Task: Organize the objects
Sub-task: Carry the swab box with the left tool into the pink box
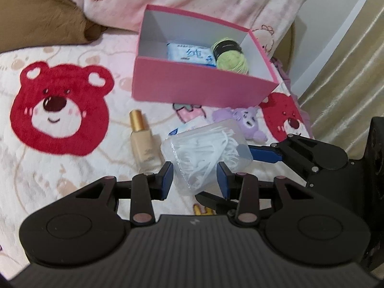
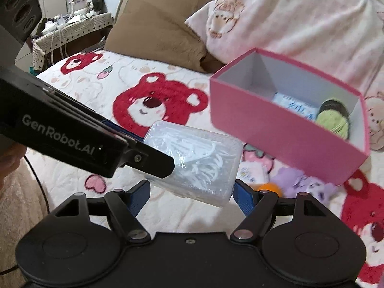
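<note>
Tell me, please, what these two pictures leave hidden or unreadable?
- Right wrist view: the left gripper hides one end of the clear floss-pick box.
- Both views: the pink box front wall hides its near floor.
- Left wrist view: blur makes the tissue pack print unreadable.
- Right wrist view: the right gripper hides most of an orange object.

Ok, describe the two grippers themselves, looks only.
Both match. The left gripper has a matte black body with a ribbed top, two round black discs, black linkage arms on silvery pivot pins, and blue pads lining the jaws. The right gripper has the same build. Seen from the right wrist, the left gripper's side reads "GenRobot.AI" in pale lettering.
</note>
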Demonstrator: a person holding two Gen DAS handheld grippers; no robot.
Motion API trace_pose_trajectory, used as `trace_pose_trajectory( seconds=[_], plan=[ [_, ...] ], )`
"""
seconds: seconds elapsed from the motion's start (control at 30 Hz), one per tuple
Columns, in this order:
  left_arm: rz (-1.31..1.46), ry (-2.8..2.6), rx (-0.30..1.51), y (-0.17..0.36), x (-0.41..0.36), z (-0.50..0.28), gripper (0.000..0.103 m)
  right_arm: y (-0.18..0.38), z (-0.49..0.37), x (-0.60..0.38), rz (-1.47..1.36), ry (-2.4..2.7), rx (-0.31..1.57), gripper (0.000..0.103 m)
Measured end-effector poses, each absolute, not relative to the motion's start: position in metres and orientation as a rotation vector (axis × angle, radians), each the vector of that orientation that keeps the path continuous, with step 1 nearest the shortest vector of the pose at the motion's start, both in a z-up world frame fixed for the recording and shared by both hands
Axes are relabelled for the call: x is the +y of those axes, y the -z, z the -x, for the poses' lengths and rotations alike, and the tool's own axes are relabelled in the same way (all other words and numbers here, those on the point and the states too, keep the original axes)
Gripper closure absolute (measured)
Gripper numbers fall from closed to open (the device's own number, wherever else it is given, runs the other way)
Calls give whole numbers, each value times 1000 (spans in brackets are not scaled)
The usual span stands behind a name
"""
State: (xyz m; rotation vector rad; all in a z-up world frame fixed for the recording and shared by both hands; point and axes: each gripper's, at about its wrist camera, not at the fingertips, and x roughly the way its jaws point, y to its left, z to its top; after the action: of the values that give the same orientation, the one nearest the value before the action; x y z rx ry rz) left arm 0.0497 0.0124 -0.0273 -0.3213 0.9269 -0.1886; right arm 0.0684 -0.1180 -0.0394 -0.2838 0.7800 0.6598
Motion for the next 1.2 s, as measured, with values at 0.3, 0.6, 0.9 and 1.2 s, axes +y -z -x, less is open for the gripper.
trace_pose_trajectory(
  seconds=[0.3,0.6,0.9,1.2],
  plan=[
    [273,244,906,-14,7,-88,65,0,-96,-134,268,-630,720,23],
    [235,266,861,-43,1,-131,65,-28,-132,-141,293,-597,677,22],
    [260,268,885,-43,2,-201,65,-38,-193,-150,278,-584,700,22],
    [296,239,1014,3,-6,-275,65,-3,-274,-175,124,-566,830,31]
  ],
)
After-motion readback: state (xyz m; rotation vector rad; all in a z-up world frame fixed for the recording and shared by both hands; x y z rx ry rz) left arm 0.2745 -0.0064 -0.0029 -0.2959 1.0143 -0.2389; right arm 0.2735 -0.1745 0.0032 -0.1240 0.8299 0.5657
